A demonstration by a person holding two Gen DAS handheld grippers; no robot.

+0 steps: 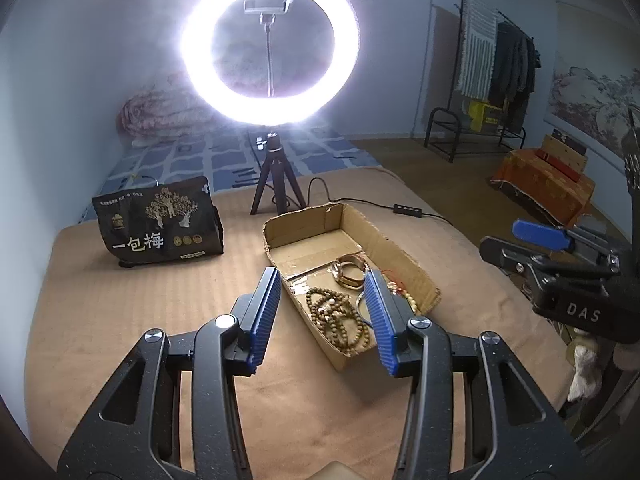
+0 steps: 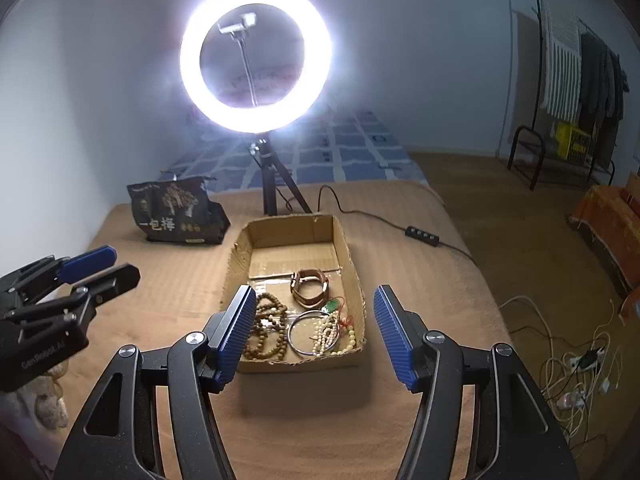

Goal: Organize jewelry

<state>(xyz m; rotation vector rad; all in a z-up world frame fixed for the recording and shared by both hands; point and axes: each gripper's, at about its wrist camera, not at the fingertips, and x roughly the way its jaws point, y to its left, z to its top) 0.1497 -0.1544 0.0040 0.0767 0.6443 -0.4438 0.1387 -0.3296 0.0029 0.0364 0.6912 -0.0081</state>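
Jewelry sits loose in the open brown cardboard box (image 1: 404, 258) on the tan bedcover, seen from your left wrist. Your left gripper (image 1: 322, 322) hangs above the box's near end, jaws apart and empty, framing the strand of brown wooden beads (image 1: 334, 314). Those beads look light and limp; judge a pinch on a bunched loop best.

From your right wrist, the right gripper (image 2: 316, 330) hovers over the same near end, jaws wide and empty. Between them lie the thin silver metal bangle (image 2: 298, 330), stiff and probably slippery, and pale cream beads (image 2: 326, 336); the tan leather-strap watch (image 2: 308, 290) lies farther in.
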